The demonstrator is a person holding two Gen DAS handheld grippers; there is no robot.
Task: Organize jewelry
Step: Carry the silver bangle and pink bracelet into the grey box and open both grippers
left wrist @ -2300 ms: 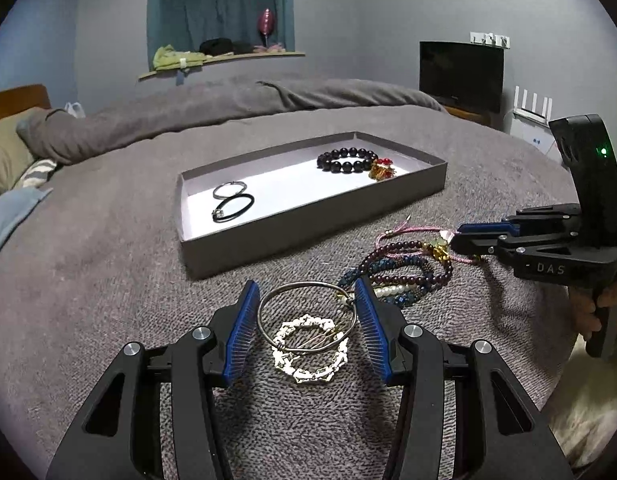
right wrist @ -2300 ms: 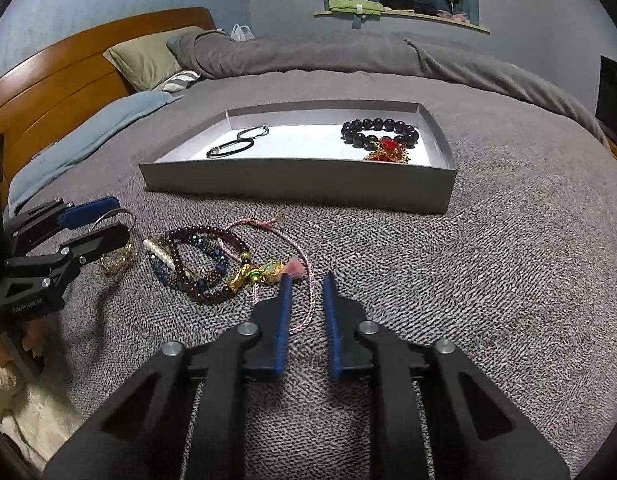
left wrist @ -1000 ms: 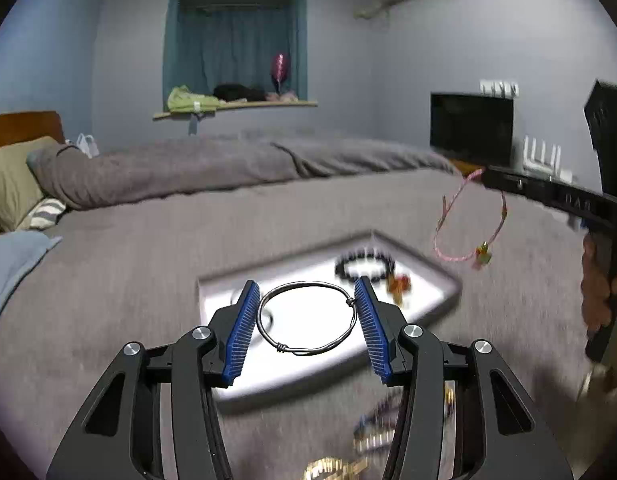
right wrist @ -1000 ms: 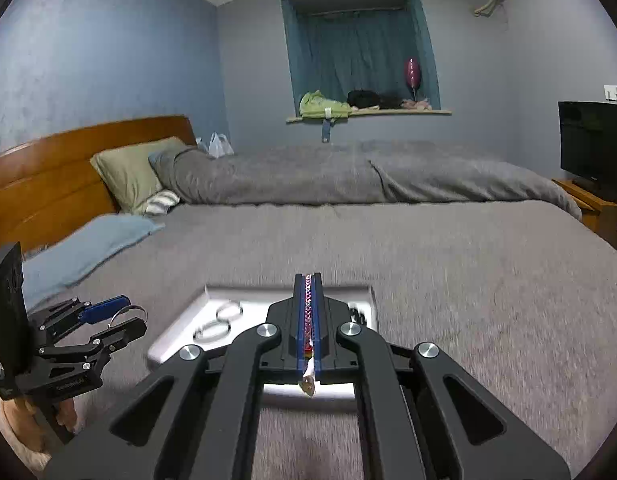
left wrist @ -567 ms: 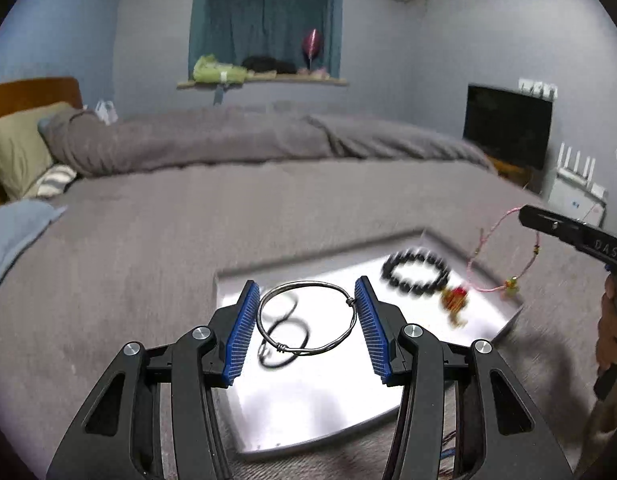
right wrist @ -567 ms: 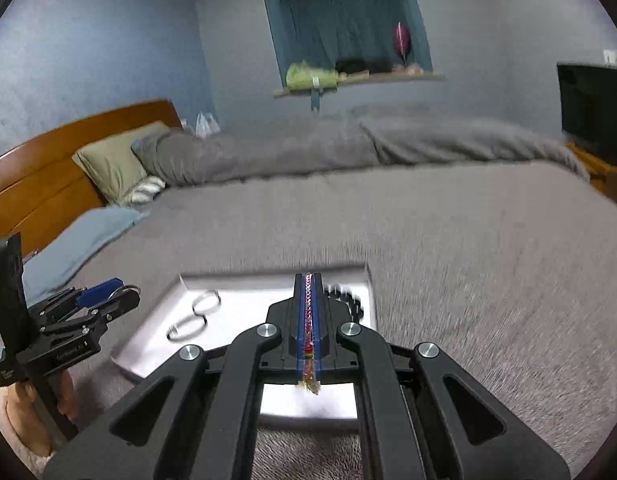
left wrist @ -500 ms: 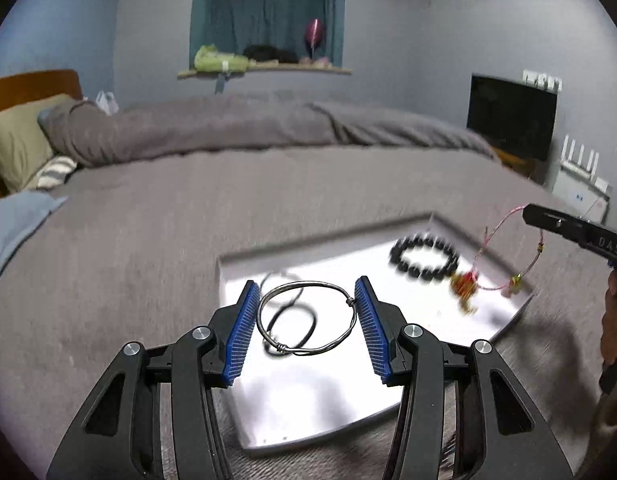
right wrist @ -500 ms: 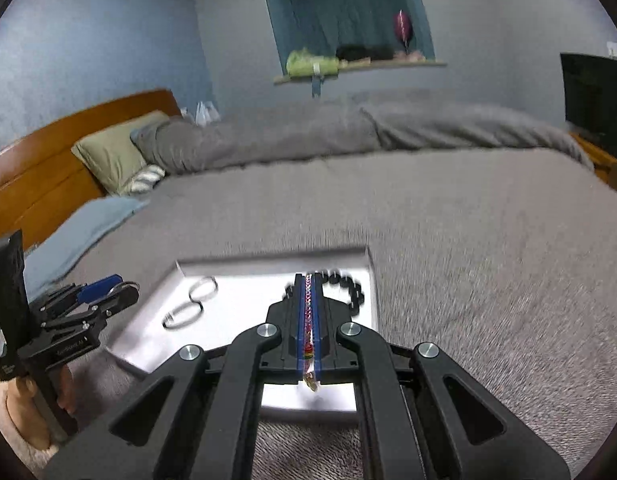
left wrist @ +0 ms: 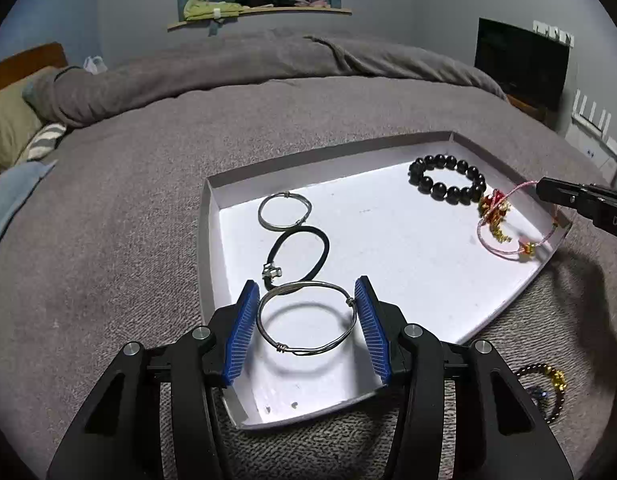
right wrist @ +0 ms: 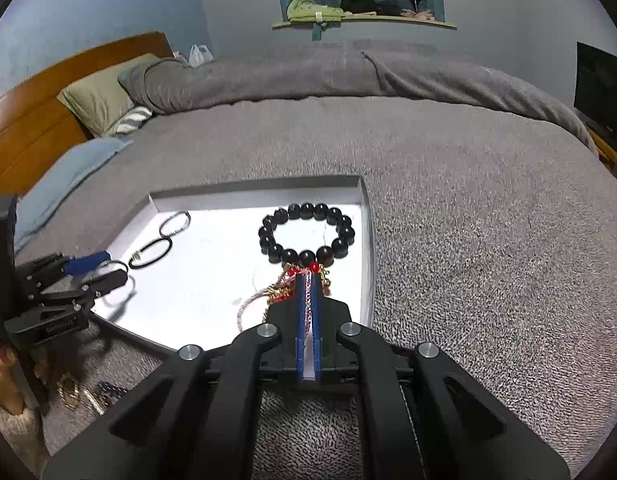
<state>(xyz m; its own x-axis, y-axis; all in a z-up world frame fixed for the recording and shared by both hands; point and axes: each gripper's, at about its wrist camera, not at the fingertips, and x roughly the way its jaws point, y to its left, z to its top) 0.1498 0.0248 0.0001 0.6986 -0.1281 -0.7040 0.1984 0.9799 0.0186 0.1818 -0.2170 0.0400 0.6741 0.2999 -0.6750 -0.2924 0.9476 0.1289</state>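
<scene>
A grey tray (left wrist: 206,216) with a white floor lies on the bed. In it are a silver bangle (left wrist: 284,211), a black hair tie (left wrist: 299,254), a black bead bracelet (left wrist: 446,179) and a red-gold charm (left wrist: 494,205). My left gripper (left wrist: 306,318) is shut on a silver wire bangle (left wrist: 308,349), held just above the tray's near end. My right gripper (right wrist: 307,280) is shut on a pink cord bracelet (right wrist: 248,304), whose loop hangs down onto the tray's right side (left wrist: 508,248). The right gripper's tip shows in the left wrist view (left wrist: 548,192); the left gripper shows in the right wrist view (right wrist: 100,276).
Loose beaded bracelets (left wrist: 548,392) lie on the grey blanket beside the tray; they also show in the right wrist view (right wrist: 84,396). Pillows (right wrist: 104,96) and a wooden headboard (right wrist: 36,104) are at the far left. A television (left wrist: 520,64) stands at the right.
Both grippers have come down over the tray with their bracelets. The pink cord's loop, hanging in the air before, now reaches the tray floor.
</scene>
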